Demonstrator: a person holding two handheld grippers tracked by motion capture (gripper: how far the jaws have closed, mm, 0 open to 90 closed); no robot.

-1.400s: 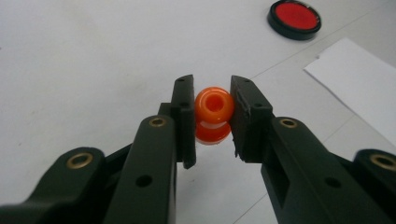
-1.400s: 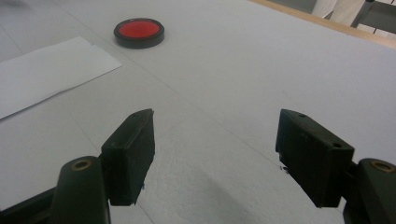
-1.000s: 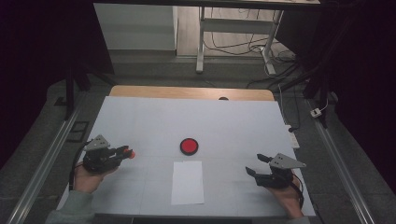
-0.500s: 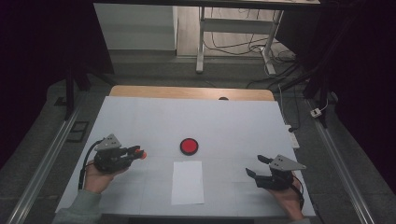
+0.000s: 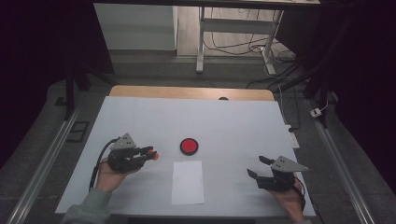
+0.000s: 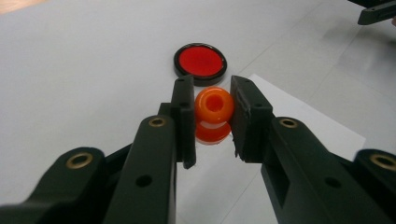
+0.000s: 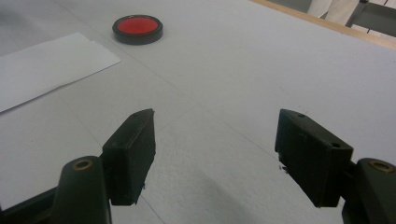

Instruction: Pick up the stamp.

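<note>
My left gripper (image 5: 150,153) (image 6: 212,112) is shut on a small orange bead-like piece (image 6: 213,114) (image 5: 154,156), a rounded part with a hole in its front, pinched between the two black jaws. It hangs just above the white table, left of a red disc with a black rim (image 5: 189,146) (image 6: 201,62) (image 7: 137,27). A white sheet of paper (image 5: 187,182) (image 6: 299,126) (image 7: 46,65) lies in front of the disc. At the table's right front, my right gripper (image 5: 258,167) (image 7: 215,154) stands open with nothing between its jaws.
The white table cover (image 5: 233,126) ends in a wooden strip (image 5: 191,92) at the far edge. Metal rails (image 5: 46,158) run along both sides. A desk frame and cables (image 5: 243,42) stand on the floor beyond.
My left gripper has moved to the right toward the red disc, still holding the orange piece. The right gripper has stayed where it was.
</note>
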